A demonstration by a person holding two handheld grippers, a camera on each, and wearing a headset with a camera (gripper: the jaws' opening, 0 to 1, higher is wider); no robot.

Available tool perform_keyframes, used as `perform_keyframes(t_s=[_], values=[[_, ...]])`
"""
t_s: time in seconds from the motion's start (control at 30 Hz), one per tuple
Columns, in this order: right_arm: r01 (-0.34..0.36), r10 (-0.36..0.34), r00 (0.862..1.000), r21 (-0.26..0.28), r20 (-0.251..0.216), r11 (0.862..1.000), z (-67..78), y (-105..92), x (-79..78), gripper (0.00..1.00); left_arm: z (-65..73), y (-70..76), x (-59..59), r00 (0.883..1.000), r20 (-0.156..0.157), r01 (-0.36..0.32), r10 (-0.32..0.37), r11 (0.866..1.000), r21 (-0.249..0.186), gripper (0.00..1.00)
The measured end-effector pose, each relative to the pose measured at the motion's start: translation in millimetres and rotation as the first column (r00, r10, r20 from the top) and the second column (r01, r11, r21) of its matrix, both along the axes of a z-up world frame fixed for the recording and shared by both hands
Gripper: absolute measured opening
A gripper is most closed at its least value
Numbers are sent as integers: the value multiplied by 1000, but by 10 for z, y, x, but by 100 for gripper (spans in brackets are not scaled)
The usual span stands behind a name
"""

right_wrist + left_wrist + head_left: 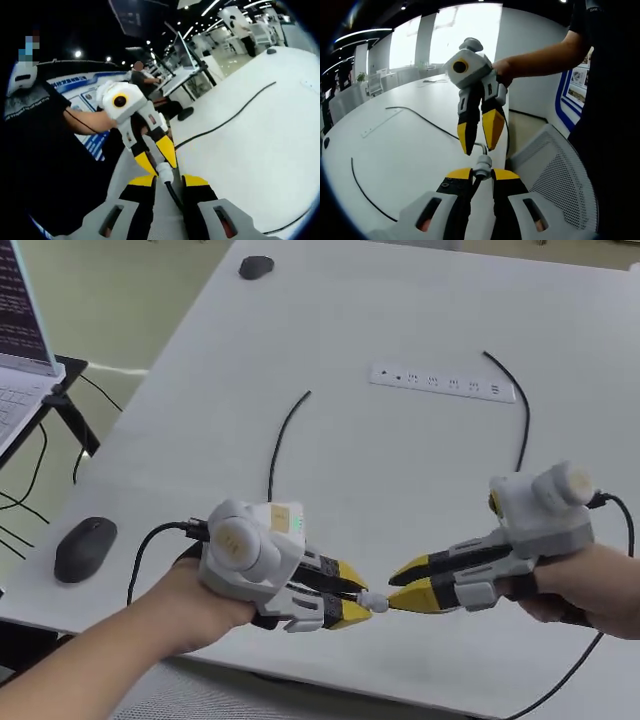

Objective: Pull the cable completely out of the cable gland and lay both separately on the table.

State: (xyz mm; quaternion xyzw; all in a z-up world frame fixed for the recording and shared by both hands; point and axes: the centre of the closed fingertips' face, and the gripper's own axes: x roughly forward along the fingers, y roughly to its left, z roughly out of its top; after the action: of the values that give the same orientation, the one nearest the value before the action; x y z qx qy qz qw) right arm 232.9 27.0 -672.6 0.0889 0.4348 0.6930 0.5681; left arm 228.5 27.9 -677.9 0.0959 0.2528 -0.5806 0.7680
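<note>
A small white cable gland (372,601) hangs in the air over the near edge of the white table (400,470). My left gripper (360,598) is shut on it; the left gripper view has the gland (482,167) pinched between the yellow tips of that gripper (482,174). My right gripper (393,590) faces it from the right, jaws slightly apart. In the right gripper view a thin black cable (172,194) runs from the gland (165,172) back between the open tips of the right gripper (168,180).
A loose black cable (283,440) lies on the table's middle. A white power strip (442,382) with its own black lead sits farther back. Also here are a mouse (84,547) at the left edge, a second mouse (256,267) far back, and a laptop (20,330) off the table.
</note>
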Motion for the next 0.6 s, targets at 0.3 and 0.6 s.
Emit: perform_keyframes(t_s=[0.3,0.6], values=[[-52,54,992,23,-117,998,-10,49,-102,15,0,-45,27,1000,9,12,-12,1000,14,15],[-81,84,988,28,-131,996,-27,64,-129,9,-9,-81,55,1000,2,15,-15,1000,9,15]])
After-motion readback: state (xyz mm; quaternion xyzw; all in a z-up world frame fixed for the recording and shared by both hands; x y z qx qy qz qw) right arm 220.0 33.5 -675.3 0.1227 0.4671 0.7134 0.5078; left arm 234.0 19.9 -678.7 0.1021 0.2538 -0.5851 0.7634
